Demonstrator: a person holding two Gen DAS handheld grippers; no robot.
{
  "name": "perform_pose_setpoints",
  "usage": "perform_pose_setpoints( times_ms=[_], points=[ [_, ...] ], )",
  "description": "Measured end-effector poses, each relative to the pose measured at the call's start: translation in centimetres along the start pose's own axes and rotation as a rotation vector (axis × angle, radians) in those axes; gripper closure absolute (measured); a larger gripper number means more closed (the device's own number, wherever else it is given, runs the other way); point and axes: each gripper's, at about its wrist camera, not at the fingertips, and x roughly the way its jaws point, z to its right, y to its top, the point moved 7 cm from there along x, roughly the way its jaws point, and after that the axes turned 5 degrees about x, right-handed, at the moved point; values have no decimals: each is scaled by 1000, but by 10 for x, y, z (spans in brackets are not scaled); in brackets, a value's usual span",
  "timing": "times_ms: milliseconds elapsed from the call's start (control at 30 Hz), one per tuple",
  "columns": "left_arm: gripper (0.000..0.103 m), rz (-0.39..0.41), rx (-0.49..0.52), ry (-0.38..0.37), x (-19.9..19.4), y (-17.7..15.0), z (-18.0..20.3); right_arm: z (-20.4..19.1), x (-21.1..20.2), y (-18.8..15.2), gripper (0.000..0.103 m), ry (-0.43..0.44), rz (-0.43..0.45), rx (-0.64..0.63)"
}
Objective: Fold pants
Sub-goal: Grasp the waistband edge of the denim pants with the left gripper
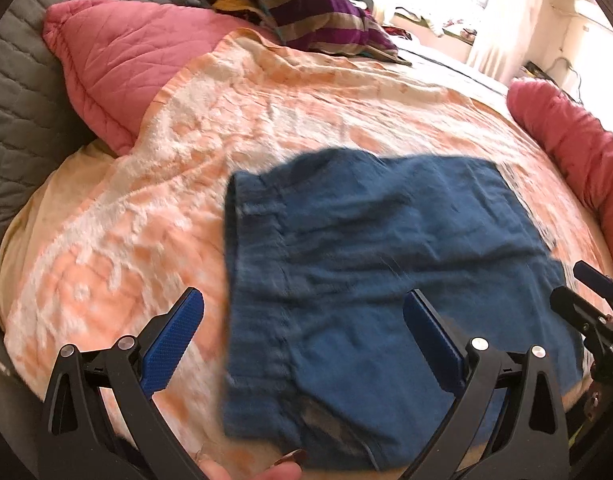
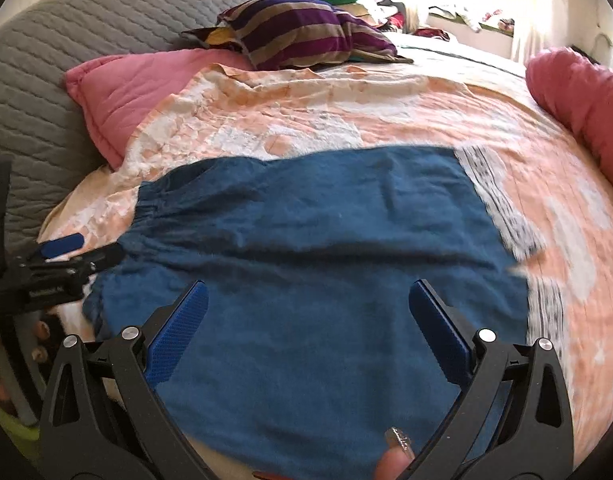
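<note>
Peach-and-white patterned blanket (image 1: 266, 120) covers the bed where the work happens, lit by bright window light from the far right. Nearest the cameras, the left gripper (image 1: 302, 320) hangs with its jaws spread wide and nothing between them; the left blue pad is over the blanket, the right one over blue cloth. The right gripper (image 2: 308, 308) is likewise wide apart and empty, both pads above the cloth. Fingertips show at the bottom edge of each view.

Blue pants (image 2: 306, 260) lie flat on the blanket directly beneath and ahead of both grippers, folded into a broad block, the gathered waistband toward the left and a patterned white strip along the right edge. The left gripper sits over their left part, the right gripper over the middle.

Farther back, a pink pillow (image 1: 118, 64) leans against a grey quilted headboard (image 2: 86, 40) on the left, and a pink bolster (image 2: 586, 108) lies at the right. Beyond, a purple-striped cushion (image 2: 298, 32) rests before a clothes heap.
</note>
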Motion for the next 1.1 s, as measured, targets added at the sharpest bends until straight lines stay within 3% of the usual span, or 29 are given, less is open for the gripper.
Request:
perform_pose_setpoints(
  times_ms=[300,467,600,867,900,933,1000,1100],
  points=[
    [4,-9,-12,57,43,48,-41,-18,54,60,8,22,-7,-94],
    [4,-67,-4,21,76,61,-47,-32,92,86,8,12,-30,-181],
    [4,-69,5,32,91,71,-51,-41,120,97,8,17,-73,-239],
    [6,-75,-17,-23,112,71,-54,-53,174,109,8,34,-163,-343],
    [11,-71,-6,-23,112,71,-52,-52,179,111,8,34,-163,-339],
    [32,-66,11,-22,113,72,-50,-53,185,112,8,42,-175,-340],
    [53,-71,30,-49,115,71,-44,-53,193,112,8,50,-196,-344],
    [64,-67,62,-36,116,70,-41,-55,202,112,8,41,-207,-384]
  ],
)
